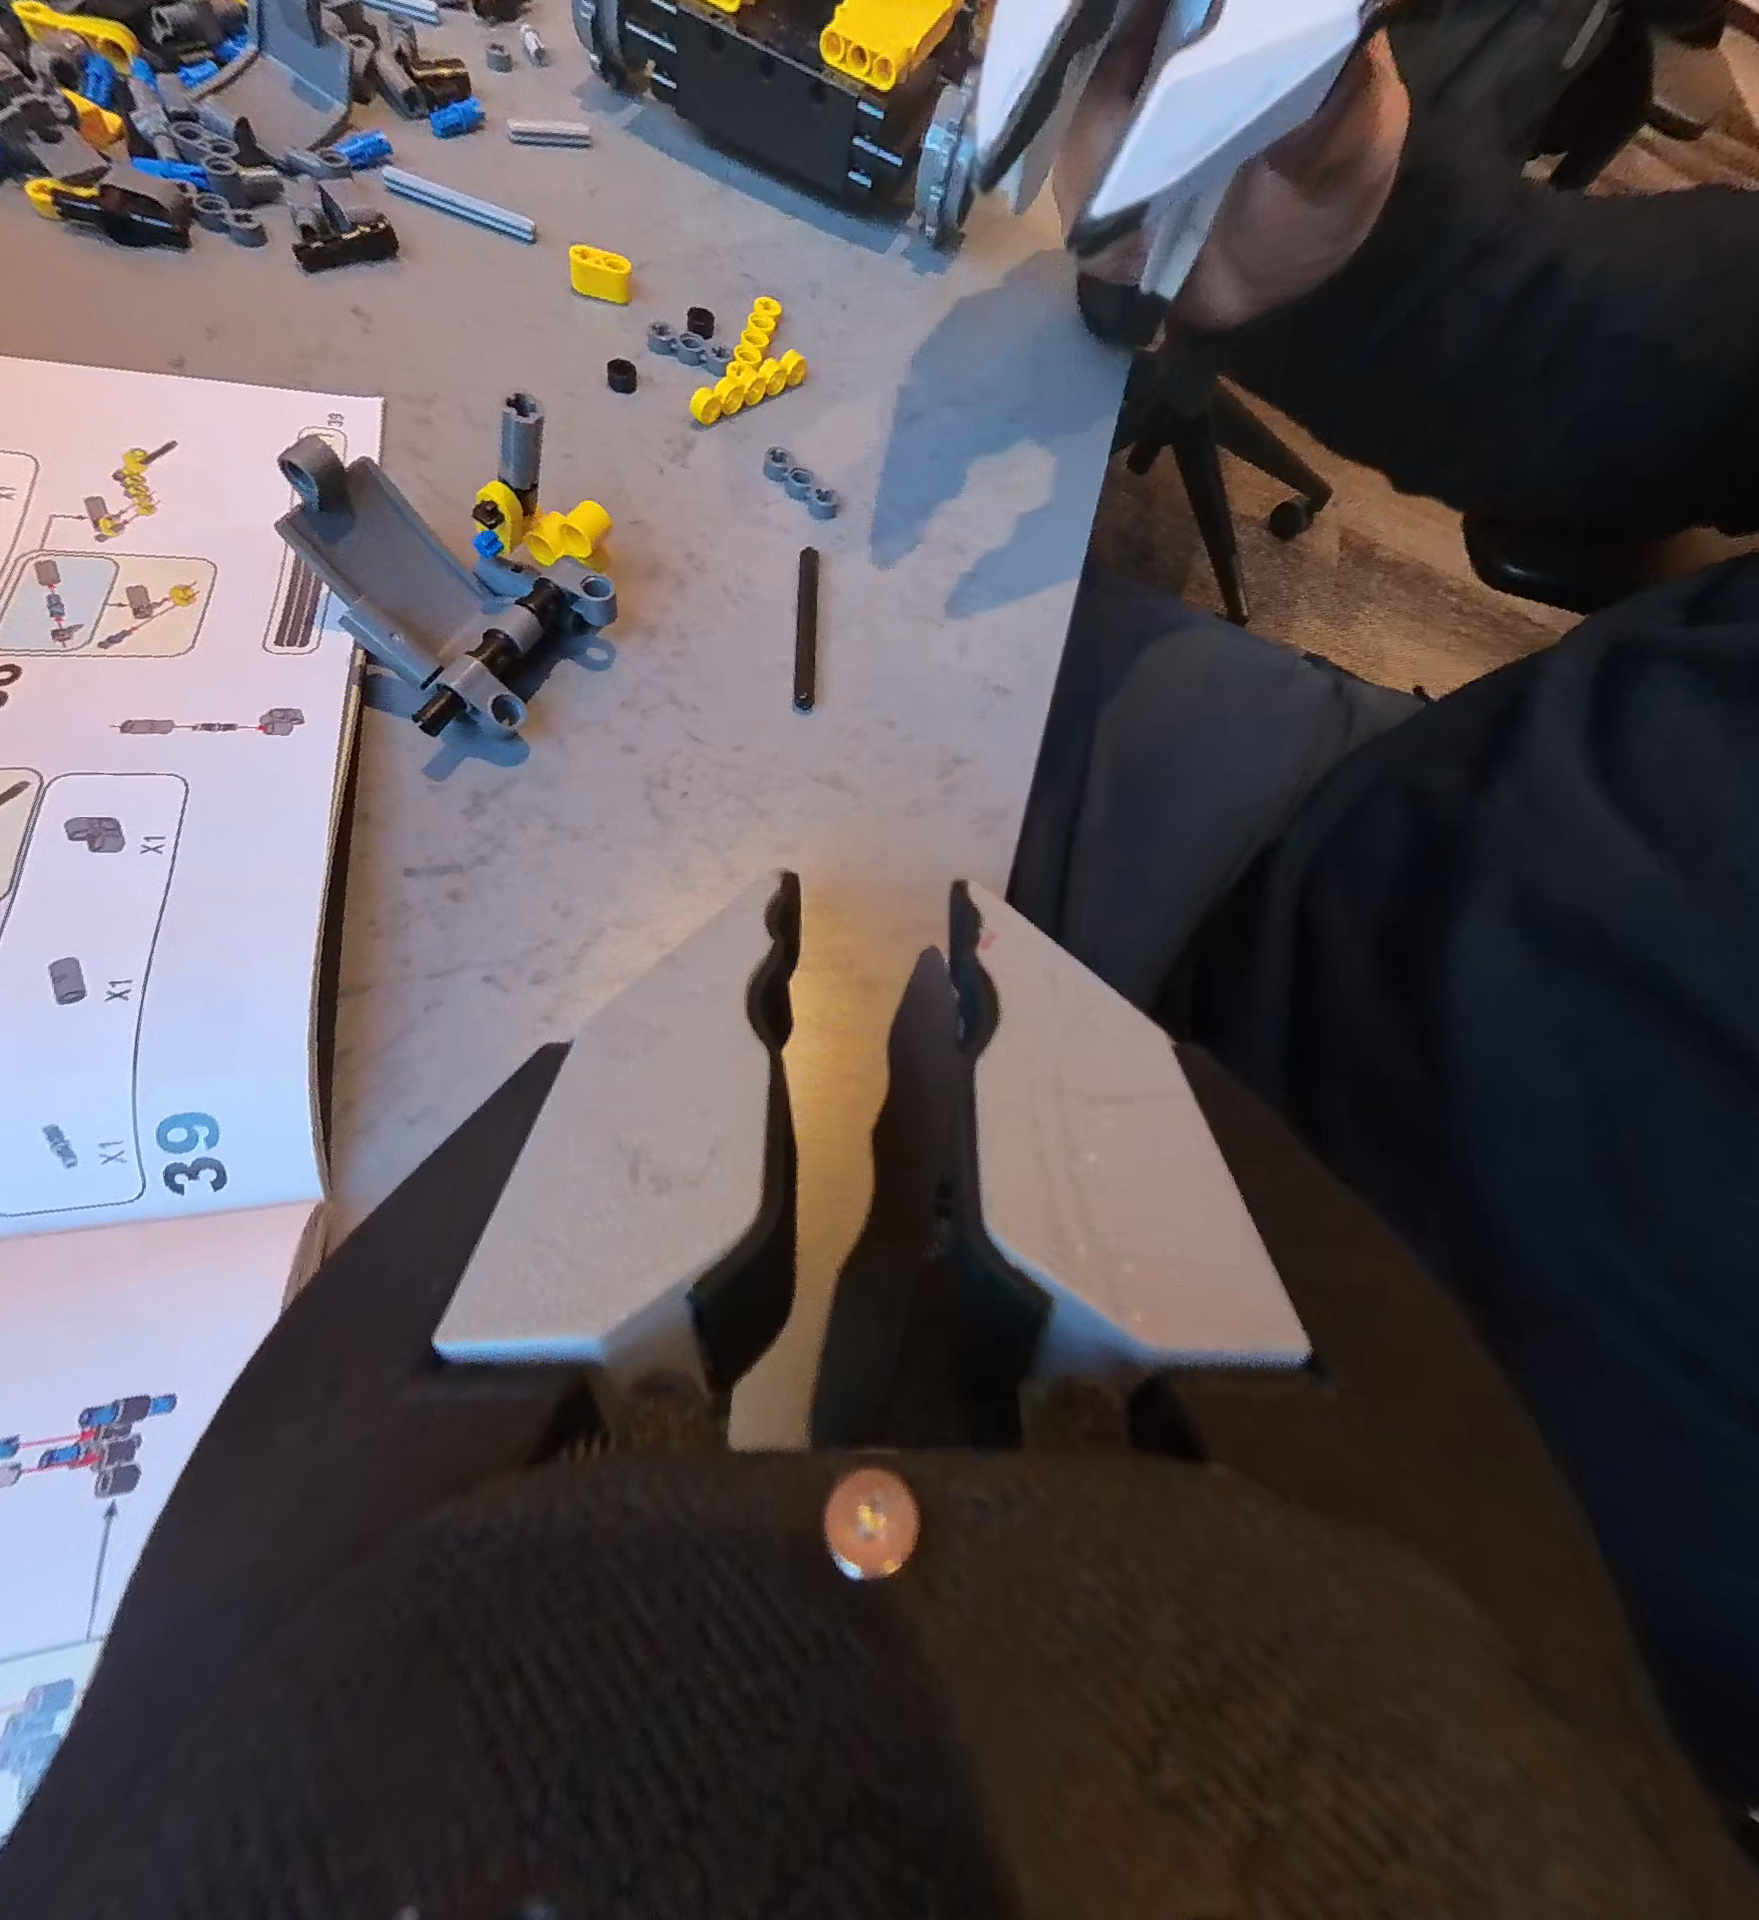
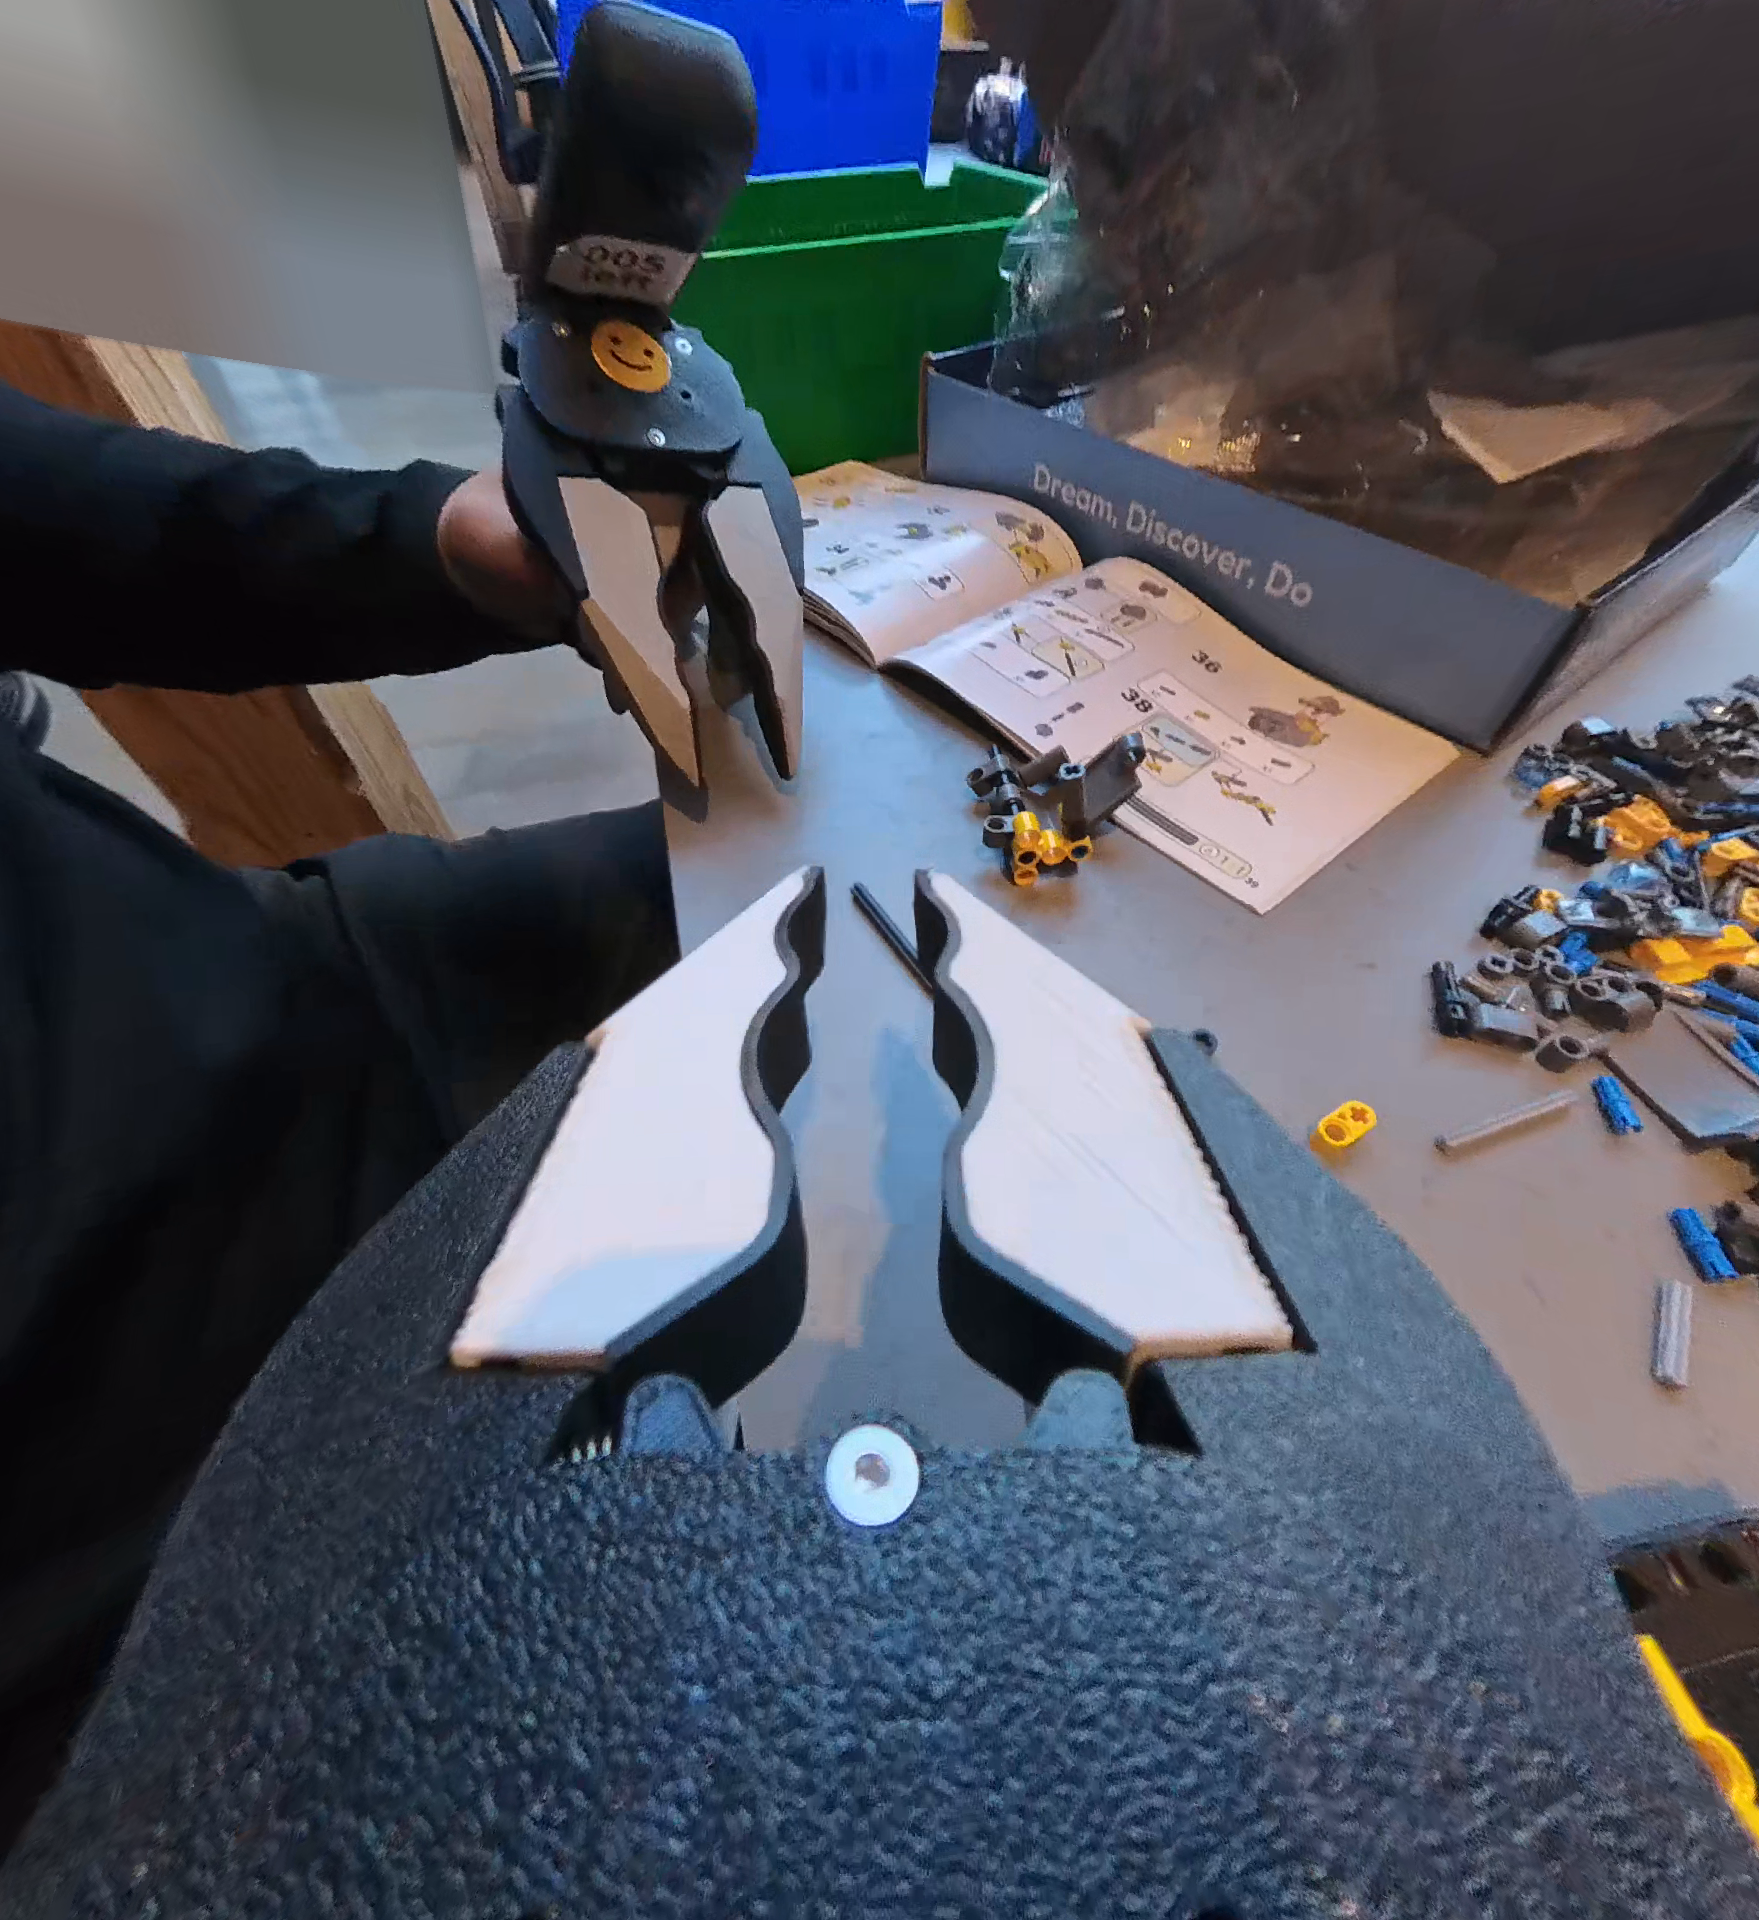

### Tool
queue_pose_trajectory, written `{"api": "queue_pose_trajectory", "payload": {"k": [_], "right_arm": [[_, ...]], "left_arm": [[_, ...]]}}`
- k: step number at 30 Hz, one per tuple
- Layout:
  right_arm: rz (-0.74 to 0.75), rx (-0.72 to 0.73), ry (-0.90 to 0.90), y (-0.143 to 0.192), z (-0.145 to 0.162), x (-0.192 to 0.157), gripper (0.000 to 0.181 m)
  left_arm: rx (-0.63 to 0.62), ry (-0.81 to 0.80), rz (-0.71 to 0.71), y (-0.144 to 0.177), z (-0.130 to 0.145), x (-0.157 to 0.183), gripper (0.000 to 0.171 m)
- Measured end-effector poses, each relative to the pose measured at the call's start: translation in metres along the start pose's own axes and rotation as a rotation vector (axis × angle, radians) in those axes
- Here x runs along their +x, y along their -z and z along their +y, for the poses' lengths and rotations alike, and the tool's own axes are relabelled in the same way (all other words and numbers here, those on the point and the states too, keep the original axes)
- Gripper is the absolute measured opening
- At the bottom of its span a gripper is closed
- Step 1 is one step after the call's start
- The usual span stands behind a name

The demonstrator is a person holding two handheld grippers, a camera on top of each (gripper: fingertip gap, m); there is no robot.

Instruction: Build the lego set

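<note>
My left gripper (image 1: 873, 894) is open and empty, low over the grey table (image 1: 646, 810) near its front edge. It also shows in the right wrist view (image 2: 735, 774), held in a hand. My right gripper (image 2: 867, 883) is open and empty, raised above the table. In the left wrist view it (image 1: 1083, 229) is blurred at the top right. A thin black axle (image 2: 890, 925) lies on the table and shows through the gap between its fingers. The axle (image 1: 805, 629) lies apart from both grippers. A small grey, black and yellow assembly (image 1: 439, 582) (image 2: 1046, 810) rests beside an open instruction booklet (image 1: 127, 779) (image 2: 1114, 665).
A yellow T-shaped beam (image 1: 750, 364), a small yellow piece (image 1: 601, 272) (image 2: 1342, 1125) and grey connectors (image 1: 800, 481) lie loose. A pile of parts (image 1: 127, 125) (image 2: 1685, 935), a black-and-yellow model (image 1: 781, 94) and a dark box (image 2: 1270, 603) stand farther off. A green bin (image 2: 854, 312) stands behind.
</note>
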State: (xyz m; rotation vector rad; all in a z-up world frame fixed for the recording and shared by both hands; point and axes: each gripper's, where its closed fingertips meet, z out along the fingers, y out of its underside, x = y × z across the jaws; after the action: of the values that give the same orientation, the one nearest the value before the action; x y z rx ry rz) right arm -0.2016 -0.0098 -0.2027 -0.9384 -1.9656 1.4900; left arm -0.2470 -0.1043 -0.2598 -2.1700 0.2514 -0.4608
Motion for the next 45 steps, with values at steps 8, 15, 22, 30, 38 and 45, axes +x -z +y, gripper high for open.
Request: {"api": "queue_pose_trajectory", "payload": {"k": [8, 15, 22, 30, 38, 45], "right_arm": [[0.01, -0.039, 0.161, -0.004, 0.006, -0.016, 0.009], [0.07, -0.134, 0.122, -0.014, 0.017, -0.003, 0.007], [0.526, -0.388, -0.072, 0.014, 0.026, 0.104, 0.003], [0.496, -0.755, -0.218, -0.01, 0.061, 0.156, 0.013], [0.459, -0.838, -0.249, -0.015, 0.069, 0.151, 0.0], [0.688, -0.761, 0.176, 0.012, -0.015, 0.212, 0.0]], "left_arm": [[0.003, -0.039, 0.021, 0.0, 0.001, 0.006, 0.022], [-0.007, -0.047, 0.088, 0.001, 0.002, 0.015, 0.025], [0.018, -0.037, 0.145, 0.005, 0.0, 0.02, 0.023], [0.053, -0.08, 0.195, 0.009, -0.003, 0.03, 0.024], [0.079, -0.139, 0.156, 0.01, -0.004, 0.031, 0.025], [0.102, -0.156, 0.115, 0.011, -0.006, 0.028, 0.025]]}}
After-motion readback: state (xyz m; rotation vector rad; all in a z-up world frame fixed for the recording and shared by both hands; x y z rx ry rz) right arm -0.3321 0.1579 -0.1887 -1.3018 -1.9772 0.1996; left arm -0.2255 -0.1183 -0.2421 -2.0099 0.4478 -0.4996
